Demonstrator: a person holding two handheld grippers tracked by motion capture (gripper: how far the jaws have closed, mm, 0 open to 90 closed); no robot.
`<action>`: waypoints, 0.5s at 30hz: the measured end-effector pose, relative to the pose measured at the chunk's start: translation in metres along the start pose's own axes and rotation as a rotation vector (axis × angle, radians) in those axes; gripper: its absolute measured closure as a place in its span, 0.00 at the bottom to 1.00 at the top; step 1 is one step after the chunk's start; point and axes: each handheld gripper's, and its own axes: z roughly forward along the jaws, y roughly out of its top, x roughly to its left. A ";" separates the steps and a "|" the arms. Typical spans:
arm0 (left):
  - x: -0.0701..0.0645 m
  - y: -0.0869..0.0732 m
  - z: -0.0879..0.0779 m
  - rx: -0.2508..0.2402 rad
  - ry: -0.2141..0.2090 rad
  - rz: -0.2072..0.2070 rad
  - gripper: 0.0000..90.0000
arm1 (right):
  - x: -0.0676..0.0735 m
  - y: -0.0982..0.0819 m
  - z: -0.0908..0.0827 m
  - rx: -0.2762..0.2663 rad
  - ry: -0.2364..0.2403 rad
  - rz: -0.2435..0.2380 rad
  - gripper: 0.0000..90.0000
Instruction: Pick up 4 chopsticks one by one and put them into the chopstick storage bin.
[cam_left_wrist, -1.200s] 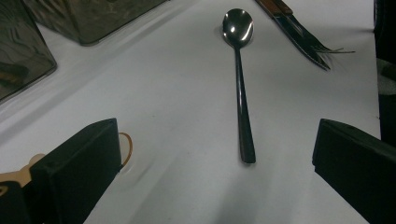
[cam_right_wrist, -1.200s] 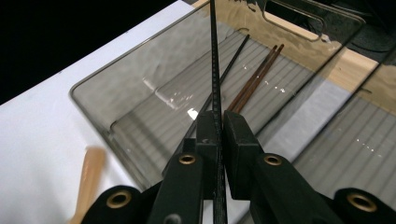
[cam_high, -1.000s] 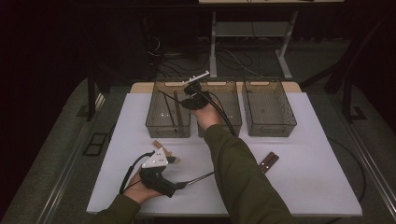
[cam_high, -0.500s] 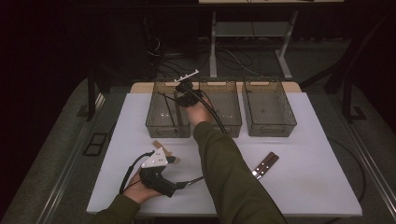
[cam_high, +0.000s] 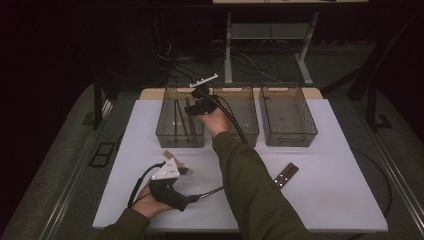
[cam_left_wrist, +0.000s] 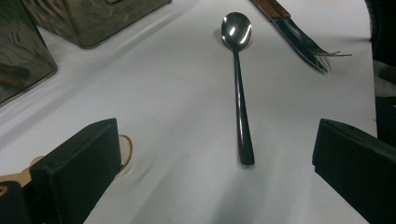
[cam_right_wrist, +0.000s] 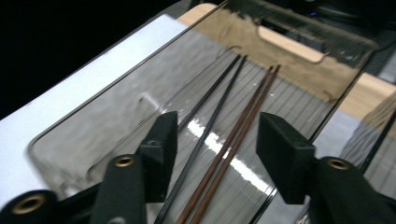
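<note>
My right gripper (cam_high: 199, 102) hangs over the left clear bin (cam_high: 165, 131) at the back of the table. In the right gripper view its jaws (cam_right_wrist: 218, 129) have just been opening and stand apart, pressing on nothing. Under them a brown pair of chopsticks (cam_right_wrist: 236, 140) and a black pair (cam_right_wrist: 205, 122) lie on the bin floor. My left gripper (cam_high: 170, 182) rests low near the front left edge, open (cam_left_wrist: 219, 158). A dark metal spoon (cam_left_wrist: 239, 88) lies on the table ahead of it, with the handle end between the wide jaws and touching neither.
A middle bin (cam_high: 248, 131) and a right bin (cam_high: 289, 131) stand beside the left one. A wooden-handled fork and knife (cam_high: 285, 175) lie front right, also beyond the spoon (cam_left_wrist: 292, 30). A tan piece (cam_high: 170, 156) lies by the left gripper. The white tabletop (cam_high: 340, 165) ends at dark floor.
The right gripper has shifted slightly left over the left bin. The left hand has stayed where it was.
</note>
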 end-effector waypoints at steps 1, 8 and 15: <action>0.000 0.000 0.000 0.003 0.000 0.003 0.00 | 0.000 -0.002 -0.002 0.004 0.013 -0.006 0.49; 0.000 0.000 0.000 0.014 0.004 0.015 0.00 | -0.004 -0.020 -0.024 0.010 0.102 -0.041 0.38; -0.001 0.000 0.000 0.013 0.008 0.005 0.00 | -0.007 -0.041 -0.049 -0.003 0.126 -0.097 0.31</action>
